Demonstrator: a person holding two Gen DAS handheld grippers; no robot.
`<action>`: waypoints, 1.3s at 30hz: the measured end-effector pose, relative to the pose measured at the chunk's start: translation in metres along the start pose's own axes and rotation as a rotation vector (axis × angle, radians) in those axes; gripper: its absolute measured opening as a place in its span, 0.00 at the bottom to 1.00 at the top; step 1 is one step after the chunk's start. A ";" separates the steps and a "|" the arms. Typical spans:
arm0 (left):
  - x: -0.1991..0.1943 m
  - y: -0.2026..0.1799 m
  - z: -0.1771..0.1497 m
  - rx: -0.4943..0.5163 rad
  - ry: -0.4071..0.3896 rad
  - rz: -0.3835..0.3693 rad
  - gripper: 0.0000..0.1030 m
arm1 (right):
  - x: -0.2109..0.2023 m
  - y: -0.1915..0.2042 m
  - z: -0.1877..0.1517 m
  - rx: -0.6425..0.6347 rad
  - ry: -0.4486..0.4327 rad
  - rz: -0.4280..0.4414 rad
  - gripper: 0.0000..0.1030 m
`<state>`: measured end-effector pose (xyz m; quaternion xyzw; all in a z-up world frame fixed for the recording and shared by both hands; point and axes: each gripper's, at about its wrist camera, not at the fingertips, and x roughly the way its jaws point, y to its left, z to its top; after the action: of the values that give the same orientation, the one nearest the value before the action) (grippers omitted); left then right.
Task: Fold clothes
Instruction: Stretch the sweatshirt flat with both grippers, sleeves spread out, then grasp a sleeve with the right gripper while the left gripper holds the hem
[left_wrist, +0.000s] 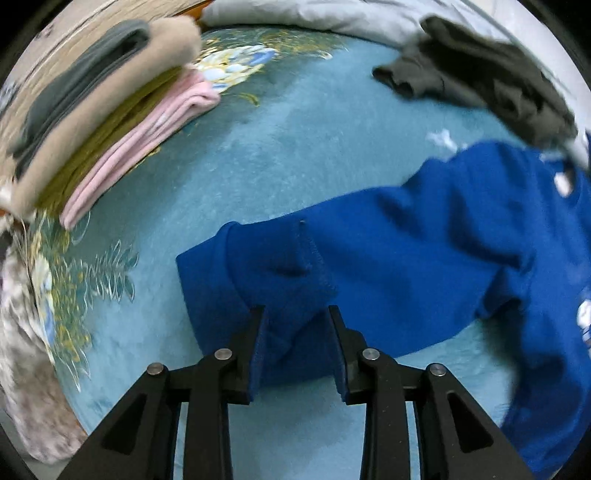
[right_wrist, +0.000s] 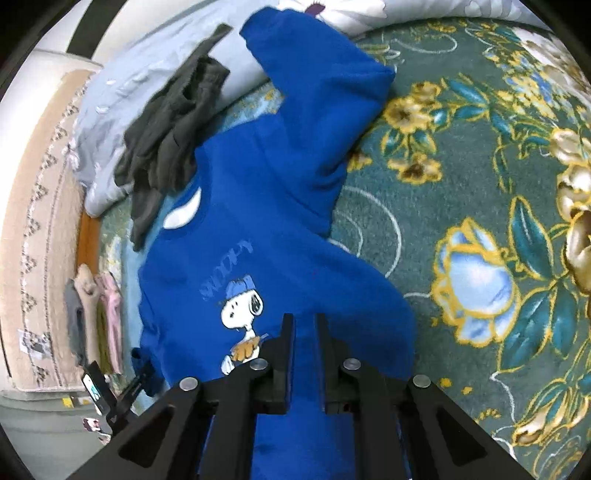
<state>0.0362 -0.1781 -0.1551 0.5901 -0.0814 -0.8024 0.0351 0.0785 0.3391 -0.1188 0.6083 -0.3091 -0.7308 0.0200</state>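
Bedding comes first: a teal blanket (right_wrist: 480, 166) with yellow and blue flowers is spread over the bed, and a pale grey quilt (left_wrist: 332, 16) is bunched along its far edge. On the blanket a blue sweatshirt (right_wrist: 280, 184) is laid out, rumpled, with a cartoon dog printed on its front and one sleeve stretched toward the quilt. A dark grey garment (right_wrist: 166, 140) is heaped partly on the quilt and touches the sweatshirt's collar end. A stack of folded clothes (left_wrist: 110, 110), grey, beige, olive and pink, is seen at the blanket's edge, well apart from the sweatshirt. The left gripper (left_wrist: 297, 314) is parted moderately, with a fold of the sweatshirt's cuff end lying between its fingers. The right gripper (right_wrist: 304, 321) is nearly pressed together, pinching a ridge of the sweatshirt's blue fabric.
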 end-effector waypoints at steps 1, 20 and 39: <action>0.002 -0.003 0.000 0.022 -0.003 0.010 0.34 | 0.002 0.002 0.000 -0.007 0.009 -0.013 0.12; -0.066 0.129 0.028 -0.288 -0.316 0.006 0.09 | 0.008 0.046 -0.007 -0.114 0.039 -0.081 0.10; 0.005 0.250 -0.012 -0.821 -0.088 -0.228 0.08 | -0.011 0.016 0.026 -0.017 -0.024 -0.048 0.11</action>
<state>0.0361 -0.4258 -0.1199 0.4977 0.3090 -0.7914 0.1745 0.0525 0.3418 -0.0993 0.6067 -0.2882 -0.7409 0.0041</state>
